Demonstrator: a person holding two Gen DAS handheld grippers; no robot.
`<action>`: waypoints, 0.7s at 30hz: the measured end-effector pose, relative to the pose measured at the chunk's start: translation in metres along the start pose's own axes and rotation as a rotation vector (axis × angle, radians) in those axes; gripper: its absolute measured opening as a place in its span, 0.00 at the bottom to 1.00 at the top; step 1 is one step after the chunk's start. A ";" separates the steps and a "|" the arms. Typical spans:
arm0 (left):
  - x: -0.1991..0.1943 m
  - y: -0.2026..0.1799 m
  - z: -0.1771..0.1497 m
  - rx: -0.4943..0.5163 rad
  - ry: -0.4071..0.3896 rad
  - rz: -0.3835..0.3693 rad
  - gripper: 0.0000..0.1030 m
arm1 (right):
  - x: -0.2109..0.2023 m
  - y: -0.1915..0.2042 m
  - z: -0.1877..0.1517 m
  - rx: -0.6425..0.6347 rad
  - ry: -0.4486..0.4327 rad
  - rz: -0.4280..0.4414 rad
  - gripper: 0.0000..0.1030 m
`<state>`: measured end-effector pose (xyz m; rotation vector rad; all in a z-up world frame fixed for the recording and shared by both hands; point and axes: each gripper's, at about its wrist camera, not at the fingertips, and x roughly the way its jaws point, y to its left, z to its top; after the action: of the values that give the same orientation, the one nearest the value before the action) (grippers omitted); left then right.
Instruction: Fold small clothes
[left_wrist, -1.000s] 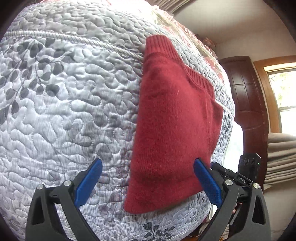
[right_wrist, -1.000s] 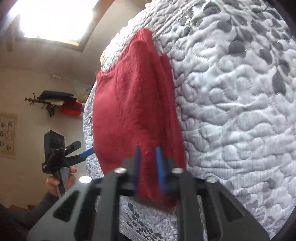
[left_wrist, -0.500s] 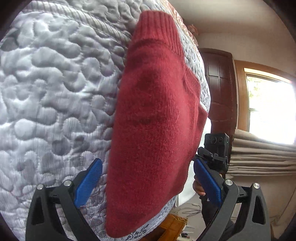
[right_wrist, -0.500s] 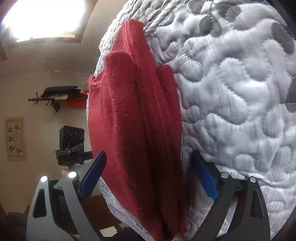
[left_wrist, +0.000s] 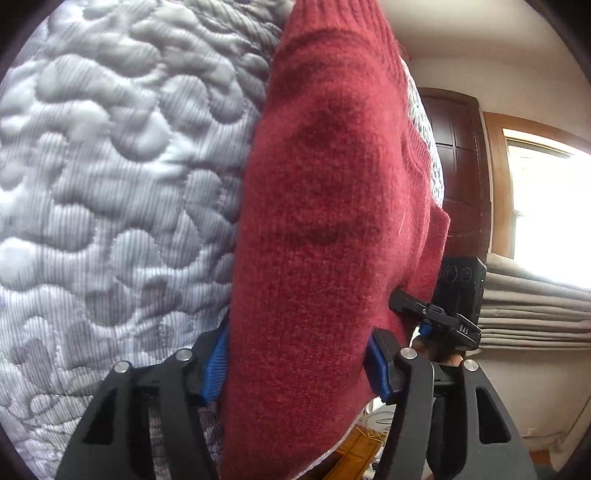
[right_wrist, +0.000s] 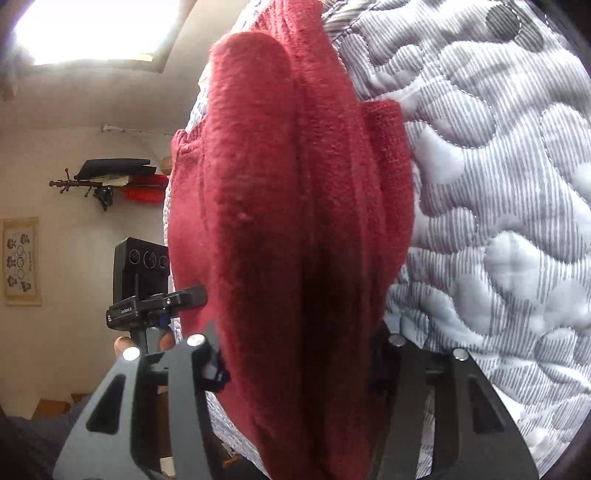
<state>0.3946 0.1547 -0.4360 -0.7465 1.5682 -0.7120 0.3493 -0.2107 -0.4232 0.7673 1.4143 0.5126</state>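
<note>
red knit garment between the left gripper's blue pads

a fuzzy dark red knitted garment (left_wrist: 325, 229) with a ribbed cuff at the top lies on a grey-and-white quilted bedspread (left_wrist: 110, 166). the left gripper (left_wrist: 297, 363) has closed in on the garment's near end, its blue pads (left_wrist: 216, 363) pressing the wool from both sides. just right of it, the other black handheld gripper (left_wrist: 448, 314) reaches the garment's edge. behind stand a dark wooden door (left_wrist: 463, 166) and a bright window (left_wrist: 550, 206).
</note>
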 end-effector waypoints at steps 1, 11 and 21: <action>-0.001 -0.003 -0.001 0.009 -0.001 0.022 0.51 | -0.002 0.004 -0.003 -0.011 -0.011 -0.014 0.42; -0.068 -0.042 -0.036 0.095 -0.073 0.115 0.40 | -0.011 0.101 -0.037 -0.132 -0.093 -0.068 0.38; -0.177 0.067 -0.129 -0.029 -0.126 0.217 0.40 | 0.117 0.156 -0.100 -0.155 0.094 0.020 0.38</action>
<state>0.2785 0.3401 -0.3683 -0.6182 1.5195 -0.4750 0.2834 -0.0054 -0.3865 0.6404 1.4361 0.6735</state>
